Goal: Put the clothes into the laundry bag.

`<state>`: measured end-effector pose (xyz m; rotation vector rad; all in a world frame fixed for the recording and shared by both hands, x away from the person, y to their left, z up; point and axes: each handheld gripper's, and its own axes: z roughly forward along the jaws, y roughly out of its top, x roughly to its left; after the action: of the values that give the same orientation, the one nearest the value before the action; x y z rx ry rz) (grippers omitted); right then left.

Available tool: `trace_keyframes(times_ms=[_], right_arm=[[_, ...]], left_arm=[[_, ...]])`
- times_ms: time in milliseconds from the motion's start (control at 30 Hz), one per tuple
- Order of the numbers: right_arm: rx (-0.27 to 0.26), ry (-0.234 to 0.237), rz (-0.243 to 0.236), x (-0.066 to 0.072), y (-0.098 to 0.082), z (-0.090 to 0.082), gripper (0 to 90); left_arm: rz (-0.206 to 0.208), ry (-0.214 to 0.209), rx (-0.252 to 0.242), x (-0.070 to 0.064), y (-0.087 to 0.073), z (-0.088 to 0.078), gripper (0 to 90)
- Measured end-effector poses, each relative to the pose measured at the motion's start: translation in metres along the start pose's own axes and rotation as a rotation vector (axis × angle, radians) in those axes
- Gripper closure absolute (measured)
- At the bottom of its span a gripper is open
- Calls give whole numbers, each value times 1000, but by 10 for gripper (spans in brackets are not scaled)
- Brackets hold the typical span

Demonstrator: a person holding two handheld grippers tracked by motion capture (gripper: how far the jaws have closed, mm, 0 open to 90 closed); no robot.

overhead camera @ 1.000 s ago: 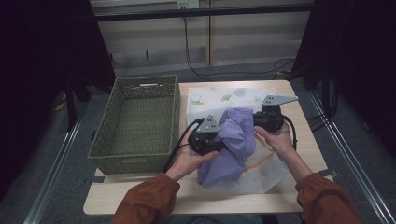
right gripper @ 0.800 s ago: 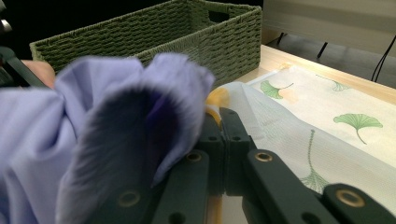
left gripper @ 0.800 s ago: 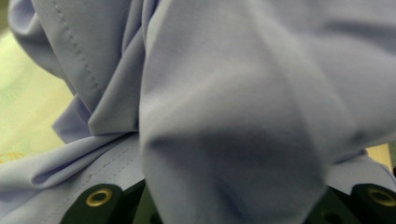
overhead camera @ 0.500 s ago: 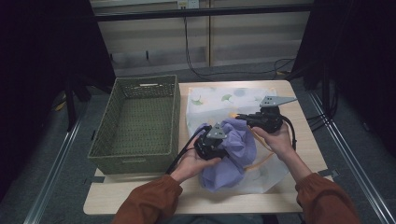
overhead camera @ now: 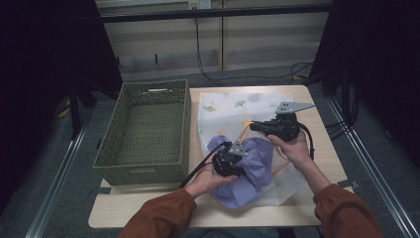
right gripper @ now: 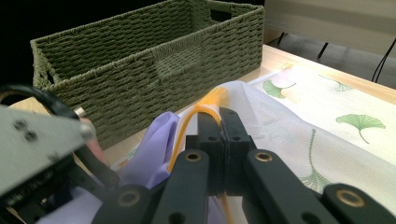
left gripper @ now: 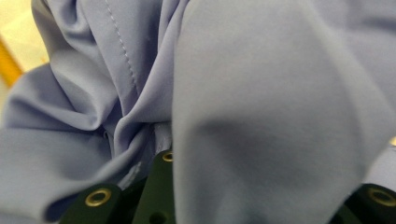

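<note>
The right gripper is clenched on the mesh bag's orange rim; the left gripper (its jaws buried, grip unclear) should push the purple cloth, bunched near-center, deeper inside.

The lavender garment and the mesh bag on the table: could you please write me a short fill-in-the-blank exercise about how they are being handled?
1. The right gripper is shut on the bag's ____ trim.
2. The lavender garment is bunched around the ____ gripper.
3. The leaf-printed mesh bag lies to the ____ of the green wicker basket in the high view.
4. The wicker basket holds ____.

Missing words: orange; left; right; nothing
</note>
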<state>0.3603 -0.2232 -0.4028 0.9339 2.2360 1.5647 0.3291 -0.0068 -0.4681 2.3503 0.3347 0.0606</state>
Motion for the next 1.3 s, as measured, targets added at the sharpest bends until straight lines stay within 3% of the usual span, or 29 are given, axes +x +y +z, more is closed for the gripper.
trace_keyframes(times_ms=[100, 133, 367, 400, 500, 533, 567, 633, 700, 767, 800, 867, 933, 967, 1000, 1100, 1300], right_arm=[[0, -3, -1, 1, 0, 0, 898], [-1, -2, -2, 1, 1, -1, 898], [-14, -1, -2, 1, 2, -2, 898], [-8, -3, -5, 2, 1, -2, 898], [1, -1, -2, 2, 1, -1, 898], [4, -1, -5, 2, 1, -1, 898], [6, -1, -7, 3, 1, -1, 897], [7, -1, -7, 2, 1, -1, 897], [8, 2, -6, 2, 0, 0, 898], [12, 0, -4, 2, 0, 0, 898], [13, 1, -6, 2, 0, 0, 898], [15, 1, -6, 2, 0, 0, 897], [20, 0, -9, 3, 0, 1, 897], [23, 1, -8, 3, 0, 1, 898], [24, 1, -7, 3, 0, 1, 897], [27, -1, -8, 2, -1, 1, 898], [23, -1, -7, 3, 0, 0, 897]], left_arm=[[22, 8, 39, -1, -4, 8, 754], [1, 2, 42, -2, -5, 11, 753], [9, 29, 56, -6, -8, 16, 739], [-13, 31, 39, -7, -9, 18, 730], [-28, 13, 39, -5, -8, 17, 696], [-4, 7, 57, -3, -8, 15, 681], [-34, 14, 27, -5, -9, 16, 667], [-18, 18, 34, -2, -7, 11, 635], [-48, 24, 6, -1, -5, 7, 600], [-21, 32, 11, 2, -3, 0, 579], [-30, 40, 6, 3, -2, -2, 563], [-48, 48, -17, 5, -1, -8, 489], [-78, 47, -73, 6, 0, -13, 443], [-67, 44, -75, 8, 1, -17, 432], [-90, 53, -91, 8, 2, -21, 413], [-106, 74, -112, 9, 2, -31, 314], [-90, 74, -139, 3, -2, -51, 279]])
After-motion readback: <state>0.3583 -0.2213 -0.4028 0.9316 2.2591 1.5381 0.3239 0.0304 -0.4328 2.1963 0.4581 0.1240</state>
